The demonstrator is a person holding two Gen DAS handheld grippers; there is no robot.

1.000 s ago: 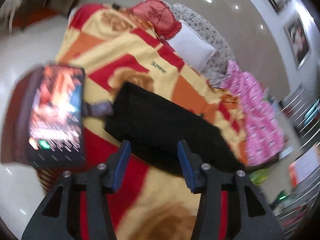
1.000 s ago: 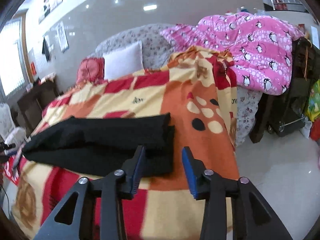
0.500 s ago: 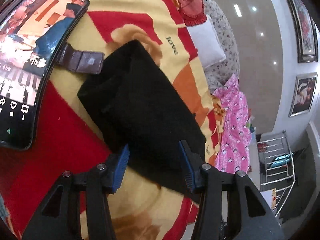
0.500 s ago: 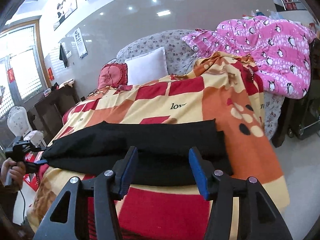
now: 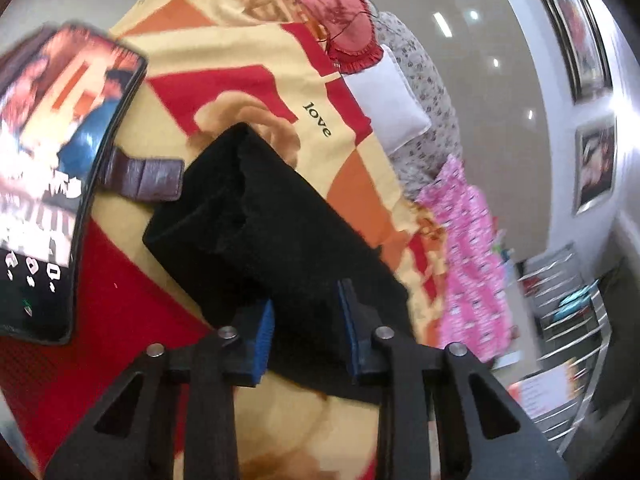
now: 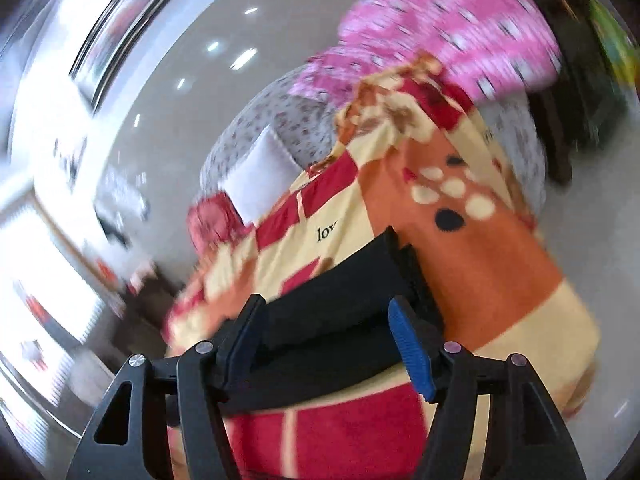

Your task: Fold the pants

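Left gripper (image 5: 306,330) closing on folded black pants (image 5: 260,224) atop blanket (image 5: 248,56).

A patterned blanket (image 5: 248,64) in red, orange and cream, printed with the word "love", covers the bed. A phone (image 5: 60,184) with a lit screen lies at its left edge, a brown leather strap (image 5: 142,178) beside it. A red cushion (image 5: 340,20) and a white pillow (image 5: 386,94) rest against a floral headboard (image 5: 426,76). A pink printed quilt (image 5: 468,256) lies beyond. Framed pictures (image 5: 596,164) hang on the wall.
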